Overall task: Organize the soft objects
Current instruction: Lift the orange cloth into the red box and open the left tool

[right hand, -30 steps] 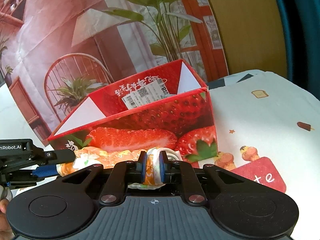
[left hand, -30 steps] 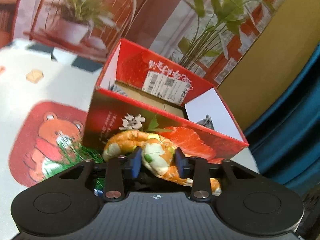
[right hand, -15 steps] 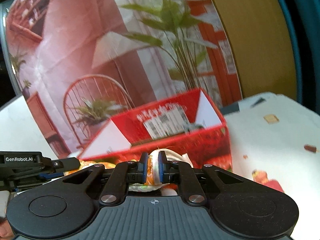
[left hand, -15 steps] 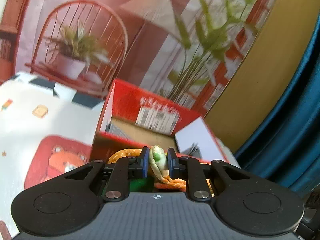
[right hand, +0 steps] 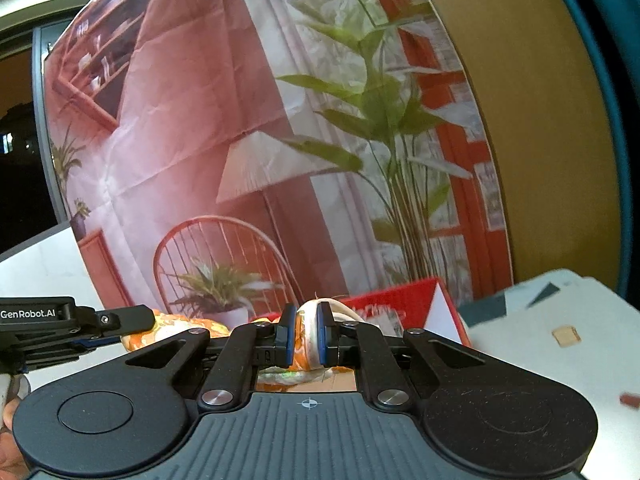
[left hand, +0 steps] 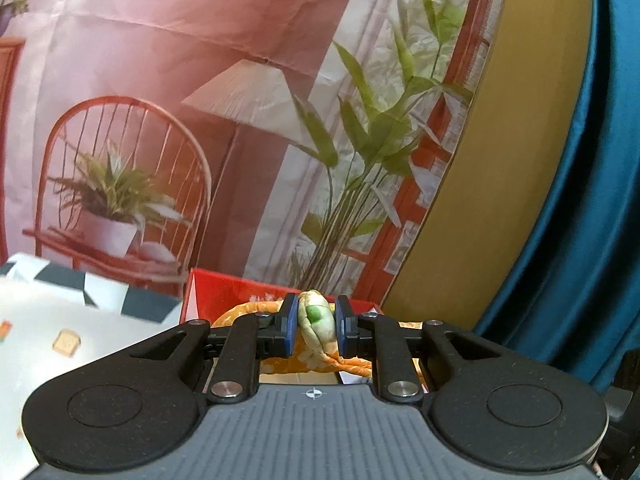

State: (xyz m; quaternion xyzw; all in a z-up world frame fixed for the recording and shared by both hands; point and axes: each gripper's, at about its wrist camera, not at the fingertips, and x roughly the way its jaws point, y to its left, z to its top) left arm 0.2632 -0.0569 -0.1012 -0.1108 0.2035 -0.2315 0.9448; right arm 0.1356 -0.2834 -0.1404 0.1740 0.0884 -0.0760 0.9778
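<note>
An orange, white and green patterned soft cloth [left hand: 316, 320] is pinched at one end by my left gripper [left hand: 316, 322]. My right gripper [right hand: 307, 334] is shut on its other end [right hand: 308, 332]. Both hold it up over the open red strawberry box [left hand: 224, 292], whose far wall and white flap show in the right wrist view [right hand: 404, 306]. The cloth sags between the grippers [right hand: 176, 328]. The left gripper's body shows at the left of the right wrist view [right hand: 60, 328]. The box's inside is mostly hidden behind the gripper bodies.
A printed backdrop with a lamp, chair and plants [left hand: 248, 120] stands behind the box. The white patterned tablecloth [left hand: 60, 332] lies left of the box and to its right in the right wrist view [right hand: 540, 340]. A blue curtain [left hand: 580, 200] hangs at the right.
Both grippers have lifted the cloth from the box's front up above its rim and tilted upward. The left gripper has closed more tightly on the cloth.
</note>
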